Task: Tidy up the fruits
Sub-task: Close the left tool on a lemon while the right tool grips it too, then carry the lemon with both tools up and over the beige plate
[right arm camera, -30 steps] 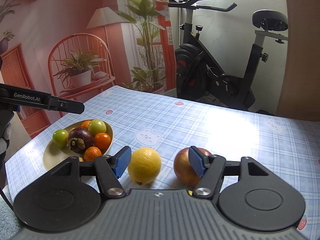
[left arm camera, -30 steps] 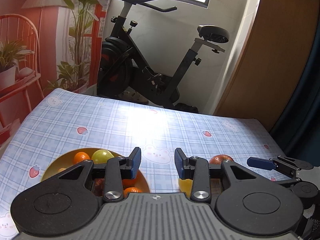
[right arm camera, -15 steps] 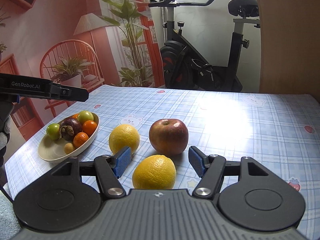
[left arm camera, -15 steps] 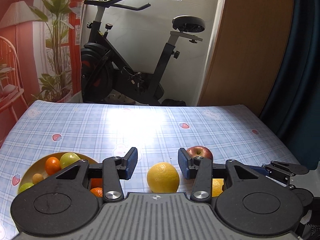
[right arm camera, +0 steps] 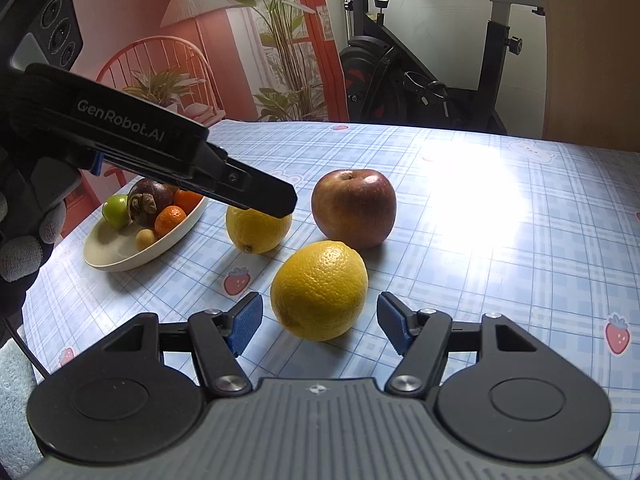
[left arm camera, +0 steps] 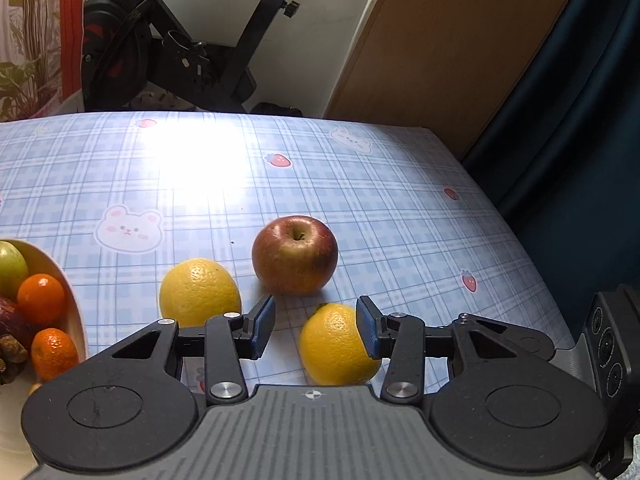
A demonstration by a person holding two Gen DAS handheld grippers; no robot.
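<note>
Ok, on the desk [right arm camera: 500,240]: dish [right arm camera: 120,256] of small fruit at left, then far citrus [right arm camera: 258,230], apple [right arm camera: 354,208], and near citrus [right arm camera: 320,290] in front, all three loose outside the dish. Left gripper [left arm camera: 314,326] hangs over the far citrus, jaws part-open, just been opening, nothing pinched. Right gripper [right arm camera: 320,322] is nearer: jaws wide, empty, near citrus dead ahead, centred, just off the tips. Roundish, so no axis to align. My read: right goes straight in.

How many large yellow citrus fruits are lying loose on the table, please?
2. The near one lies just ahead of the right gripper; the far one lies between the bowl and the apple, partly behind the left gripper.
</note>
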